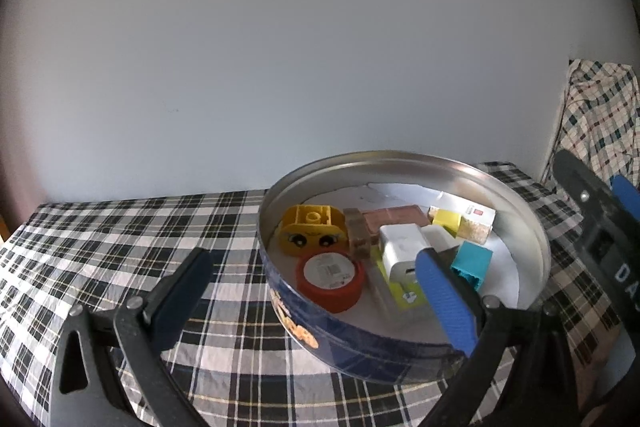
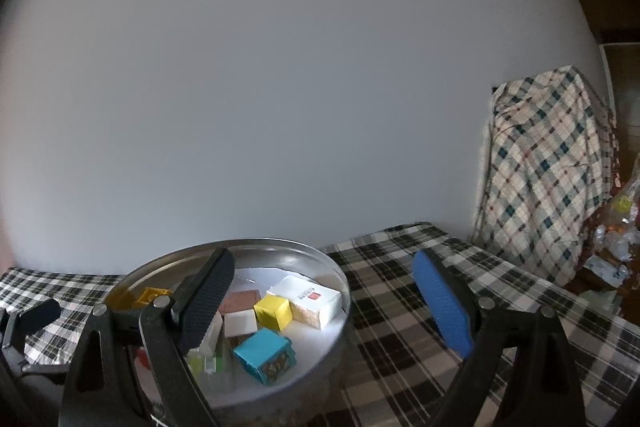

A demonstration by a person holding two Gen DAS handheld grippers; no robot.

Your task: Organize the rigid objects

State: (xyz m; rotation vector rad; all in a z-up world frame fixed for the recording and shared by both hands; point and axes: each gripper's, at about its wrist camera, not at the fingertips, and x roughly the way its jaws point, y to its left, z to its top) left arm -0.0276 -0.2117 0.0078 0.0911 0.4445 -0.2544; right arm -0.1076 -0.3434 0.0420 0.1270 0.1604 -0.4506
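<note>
— Both tools look idle to you?

— Yes. The left gripper (image 1: 316,291) has its fingers spread wide with nothing between them, one dark pad out over the cloth, the blue one hanging over the near rim of the round tin (image 1: 516,187). The right gripper (image 2: 332,301) is spread too and holds nothing, its dark finger over the tin and its blue finger over bare cloth.

— And the things to sort?

— All inside the tin, which sits toward the far right corner of the tabletop (image 1: 132,231). There's a yellow brick with eyes (image 1: 312,231), a red round tub (image 1: 331,279), a white charger (image 1: 404,251), a teal cube (image 2: 266,359), a yellow cube (image 2: 274,311) and a white carton (image 2: 310,301).

— How would they handle?

— Light, hard and stiff, I'd guess; nothing there looks breakable. The cubes and carton offer flat opposite faces, so grip across those. The tub is rounder and probably slicker; take it across its sides.

— What's in the way?

— The tin's raised wall, and the crowding: the cubes touch their neighbours, so a finger has little room to slip between. Beyond the table's right edge hangs a checked cloth (image 2: 548,163), well apart.
</note>
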